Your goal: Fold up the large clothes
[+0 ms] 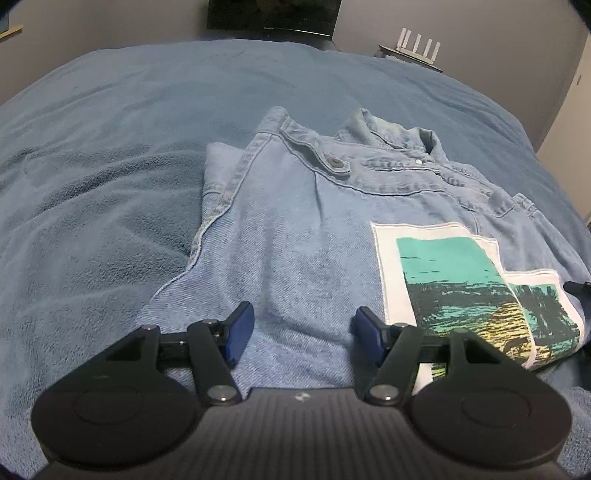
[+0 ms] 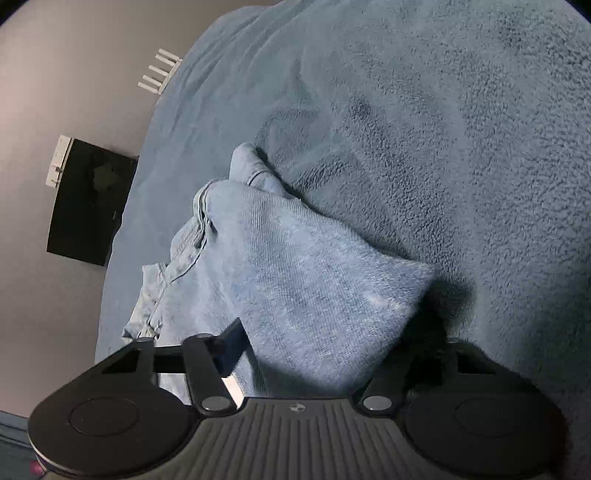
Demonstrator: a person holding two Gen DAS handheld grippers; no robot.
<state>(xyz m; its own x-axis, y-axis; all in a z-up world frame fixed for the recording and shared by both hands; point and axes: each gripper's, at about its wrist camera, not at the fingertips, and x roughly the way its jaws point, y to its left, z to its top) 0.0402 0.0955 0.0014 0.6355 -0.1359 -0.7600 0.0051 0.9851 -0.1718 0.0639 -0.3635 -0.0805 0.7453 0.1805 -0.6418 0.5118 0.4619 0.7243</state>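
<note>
A light blue denim jacket (image 1: 295, 221) lies folded on a blue fleece blanket (image 1: 92, 184), collar at the far end, with a white patch printed in teal and black (image 1: 461, 284) on its right side. My left gripper (image 1: 303, 332) is open, its blue pads just above the jacket's near edge. In the right wrist view the jacket (image 2: 295, 280) fills the space between my right gripper's (image 2: 317, 354) wide-open jaws. The left finger (image 2: 229, 343) lies on top of the denim; the right finger is hidden under the fabric edge. A tip of the right gripper shows in the left wrist view (image 1: 578, 288).
The blanket (image 2: 461, 147) covers the whole bed. A dark monitor (image 1: 273, 16) and a white router with antennas (image 1: 419, 46) stand beyond the far edge, against a grey wall. The monitor (image 2: 88, 206) also shows in the right wrist view.
</note>
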